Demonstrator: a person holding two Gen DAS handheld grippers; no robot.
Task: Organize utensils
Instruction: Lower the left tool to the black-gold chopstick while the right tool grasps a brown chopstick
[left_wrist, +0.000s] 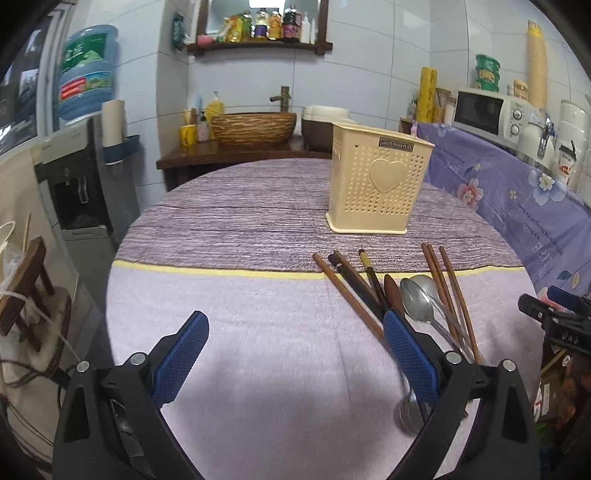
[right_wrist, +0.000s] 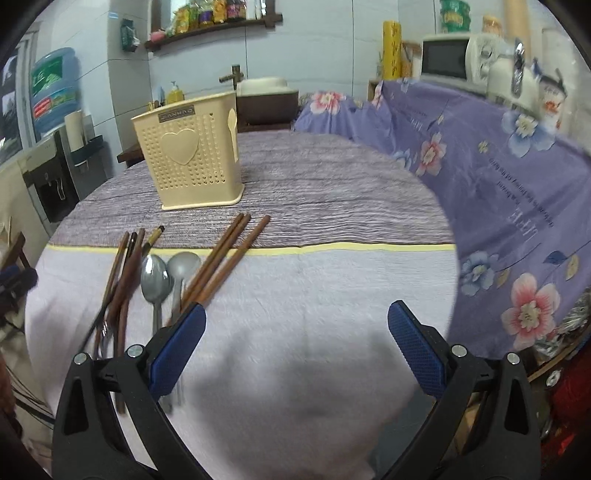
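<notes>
Both grippers hover low over the table (right_wrist: 332, 184), left gripper (left_wrist: 295, 332) and right gripper (right_wrist: 297, 321) spread wide, empty — chopsticks (right_wrist: 225, 254) and spoons (right_wrist: 155, 280) lie between them, cream holder (left_wrist: 376, 184) standing beyond.

1. The left gripper (left_wrist: 295, 332) is hovering low and pointing forward, its jaws spread wide with nothing between them.
2. Its blue ribbed pads (left_wrist: 408, 356) are facing each other across the gap, set in black arms.
3. The right gripper (right_wrist: 297, 323) is likewise hanging low, its jaws wide apart and gripping nothing.
4. In the left wrist view, the right gripper's black body is showing at the far right edge.
</notes>
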